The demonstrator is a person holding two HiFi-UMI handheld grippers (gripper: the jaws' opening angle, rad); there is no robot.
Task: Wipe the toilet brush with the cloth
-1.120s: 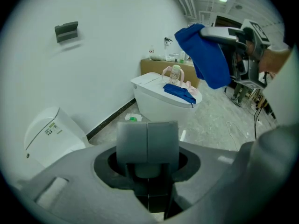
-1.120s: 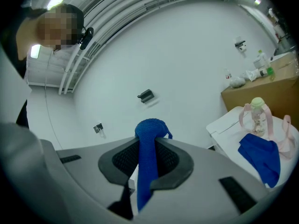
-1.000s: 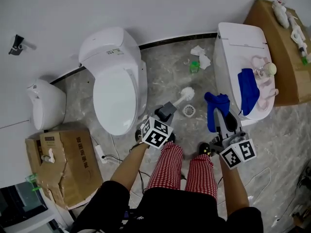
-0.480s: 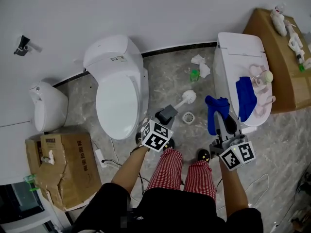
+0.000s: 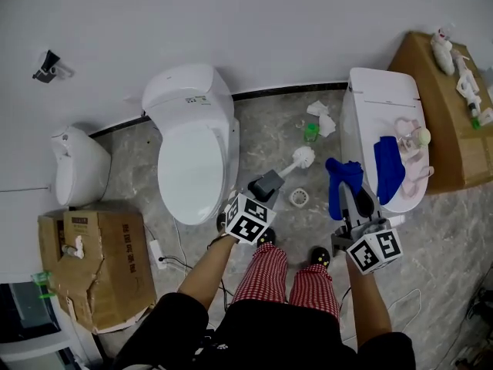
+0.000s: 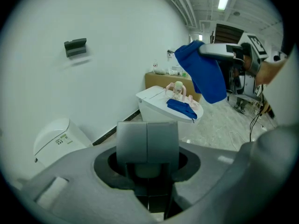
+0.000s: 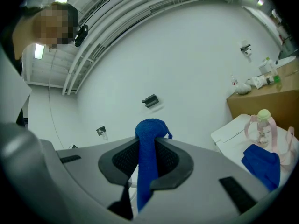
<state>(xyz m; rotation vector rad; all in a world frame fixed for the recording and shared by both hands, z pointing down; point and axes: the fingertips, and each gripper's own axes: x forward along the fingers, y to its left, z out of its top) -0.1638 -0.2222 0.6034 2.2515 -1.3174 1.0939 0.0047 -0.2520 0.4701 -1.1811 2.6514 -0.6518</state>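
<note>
toilet brush (image 5: 297, 160) hangs above grey marble floor (image 5: 269, 126) beside a white toilet (image 5: 192, 149).

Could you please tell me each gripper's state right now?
Left gripper: closed on the white toilet brush.
Right gripper: closed on the blue textured cloth.

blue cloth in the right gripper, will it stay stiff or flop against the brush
Probably floppy: the blue cloth hangs limp from the right gripper, draped over its shut jaws. Likely light, since one pinch carries all of it. Its knit-looking texture should drag rather than slide on the toilet brush.
</note>
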